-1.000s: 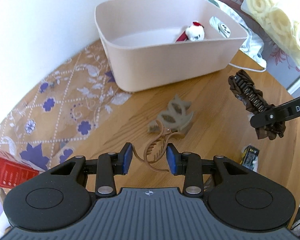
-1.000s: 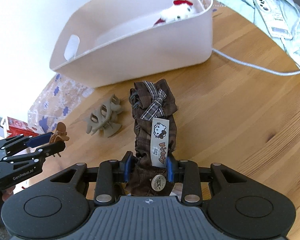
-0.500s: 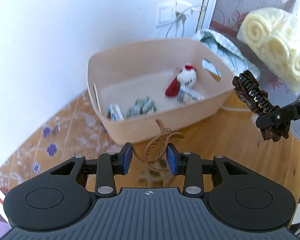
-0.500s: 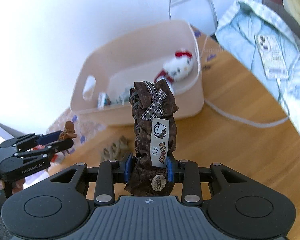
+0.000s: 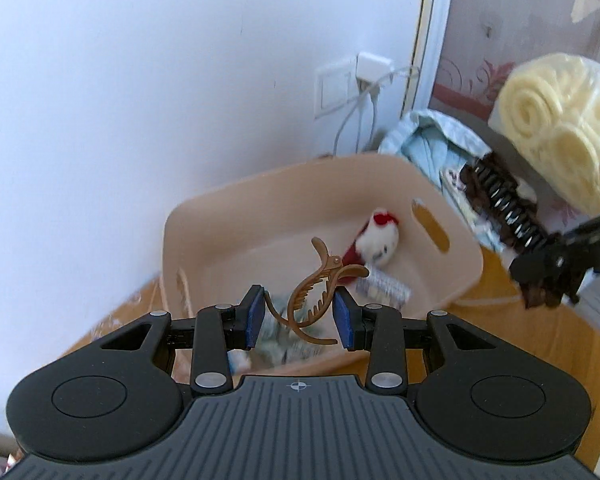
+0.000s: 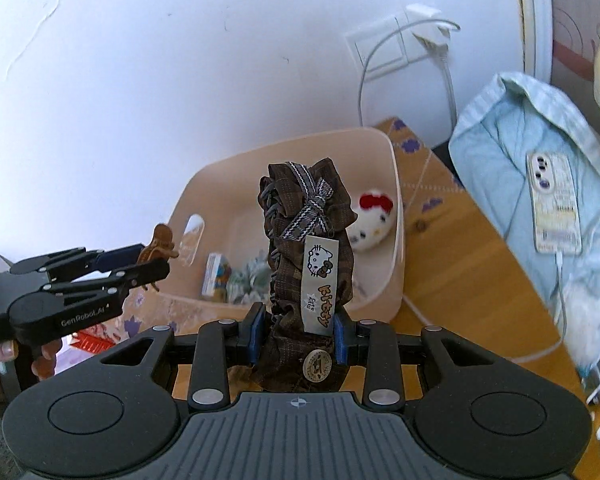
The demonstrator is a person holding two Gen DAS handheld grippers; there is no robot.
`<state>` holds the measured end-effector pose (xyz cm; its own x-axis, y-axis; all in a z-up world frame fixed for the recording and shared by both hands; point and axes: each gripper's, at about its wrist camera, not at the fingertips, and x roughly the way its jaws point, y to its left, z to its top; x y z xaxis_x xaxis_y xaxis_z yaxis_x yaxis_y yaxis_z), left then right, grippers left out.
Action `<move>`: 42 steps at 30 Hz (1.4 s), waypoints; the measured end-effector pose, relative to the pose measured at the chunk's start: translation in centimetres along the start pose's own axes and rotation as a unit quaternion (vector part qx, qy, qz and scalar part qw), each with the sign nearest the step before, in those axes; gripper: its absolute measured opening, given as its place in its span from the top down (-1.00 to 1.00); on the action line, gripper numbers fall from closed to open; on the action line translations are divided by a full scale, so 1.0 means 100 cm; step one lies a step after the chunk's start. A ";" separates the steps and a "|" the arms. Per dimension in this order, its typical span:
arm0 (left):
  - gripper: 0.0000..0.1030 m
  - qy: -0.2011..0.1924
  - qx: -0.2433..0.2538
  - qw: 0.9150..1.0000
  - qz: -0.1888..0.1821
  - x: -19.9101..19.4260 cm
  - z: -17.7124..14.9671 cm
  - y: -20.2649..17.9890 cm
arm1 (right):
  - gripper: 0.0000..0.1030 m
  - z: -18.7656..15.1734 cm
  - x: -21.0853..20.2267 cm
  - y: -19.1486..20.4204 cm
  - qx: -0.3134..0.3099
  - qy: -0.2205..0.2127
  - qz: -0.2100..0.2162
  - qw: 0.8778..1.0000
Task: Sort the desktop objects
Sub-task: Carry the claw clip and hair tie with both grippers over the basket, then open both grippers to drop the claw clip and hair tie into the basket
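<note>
Left wrist view: both tools carry hair things over the bin.
Left tool barely pinches the hair clip, which may slip out early; right tool clamps the scrunchie firmly.

The bin is open on top; a plush toy fills its far right corner, small packets lie near, and the middle floor is free.

We see bright, even daylight washing the white wall nearly to glare, with only soft shadows. Below that wall the beige bin is smeared by motion blur, and straight lines bow toward the fisheye edges in both views.
</note>
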<state>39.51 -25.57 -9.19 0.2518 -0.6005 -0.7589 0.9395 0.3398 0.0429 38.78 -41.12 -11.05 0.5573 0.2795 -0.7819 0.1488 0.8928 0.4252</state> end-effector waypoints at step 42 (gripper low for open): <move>-0.36 0.055 -0.070 0.990 0.113 0.080 -0.002 0.008 | -0.78 0.037 0.077 0.009 -0.063 0.000 -0.077 0.995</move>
<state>42.24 -29.97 -15.33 0.4189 -0.4180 -0.8061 0.8186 0.5580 0.1361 46.18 -39.46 -15.01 0.5350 0.1352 -0.8340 0.1288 0.9625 0.2386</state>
